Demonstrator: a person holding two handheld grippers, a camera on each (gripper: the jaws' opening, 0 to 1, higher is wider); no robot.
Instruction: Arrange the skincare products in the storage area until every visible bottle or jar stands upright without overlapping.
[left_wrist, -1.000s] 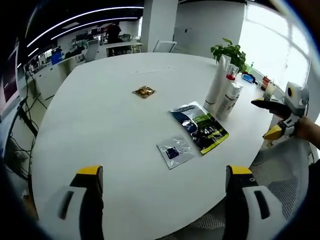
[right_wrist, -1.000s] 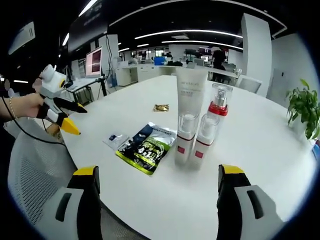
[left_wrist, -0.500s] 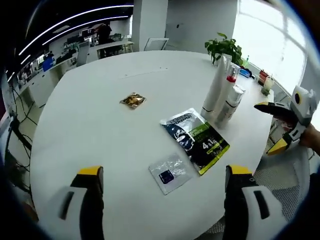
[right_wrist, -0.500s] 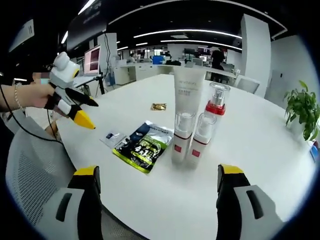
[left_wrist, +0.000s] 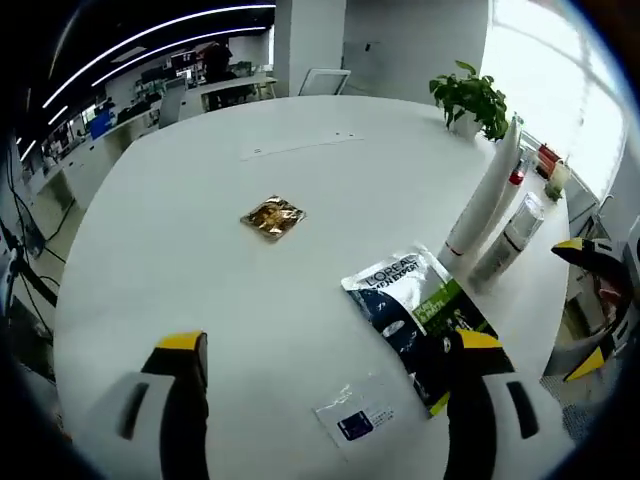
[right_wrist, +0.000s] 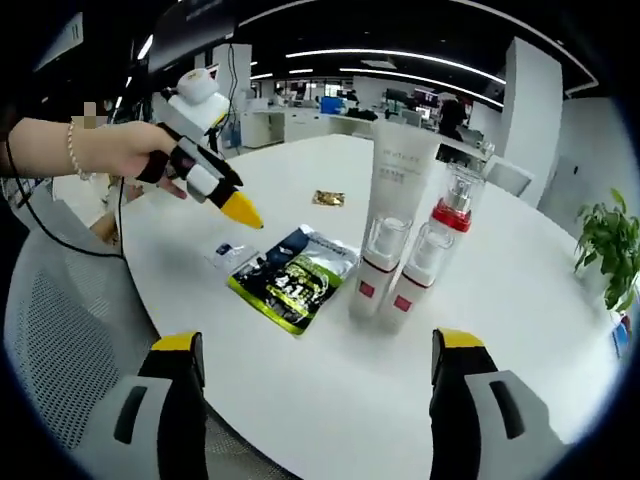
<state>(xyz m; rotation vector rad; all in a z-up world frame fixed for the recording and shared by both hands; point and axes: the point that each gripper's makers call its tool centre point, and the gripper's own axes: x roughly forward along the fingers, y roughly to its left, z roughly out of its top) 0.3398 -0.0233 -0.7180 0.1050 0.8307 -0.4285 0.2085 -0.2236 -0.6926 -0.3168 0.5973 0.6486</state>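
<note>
A tall white tube (right_wrist: 394, 225) and a clear pump bottle with a red collar (right_wrist: 436, 248) stand upright side by side on the white round table (right_wrist: 520, 330). They also appear in the left gripper view as the tube (left_wrist: 482, 205) and the bottle (left_wrist: 510, 236). A green-and-black packet (left_wrist: 420, 312) (right_wrist: 292, 280), a small clear sachet (left_wrist: 357, 418) (right_wrist: 228, 252) and a gold sachet (left_wrist: 272, 216) (right_wrist: 327, 198) lie flat. My left gripper (left_wrist: 330, 342) hangs open above the small sachet, held by a hand (right_wrist: 120, 150). My right gripper (right_wrist: 318, 342) is open, short of the bottles.
A potted plant (left_wrist: 470, 95) (right_wrist: 605, 215) stands at the table's far side. A mesh office chair (right_wrist: 60, 340) sits at the near edge. Desks and monitors fill the room behind. The right gripper (left_wrist: 580, 305) shows at the left gripper view's right edge.
My left gripper has moved in over the table toward the packets, which now lie closer under its jaws. The right gripper's view has barely shifted. Nothing was picked up.
</note>
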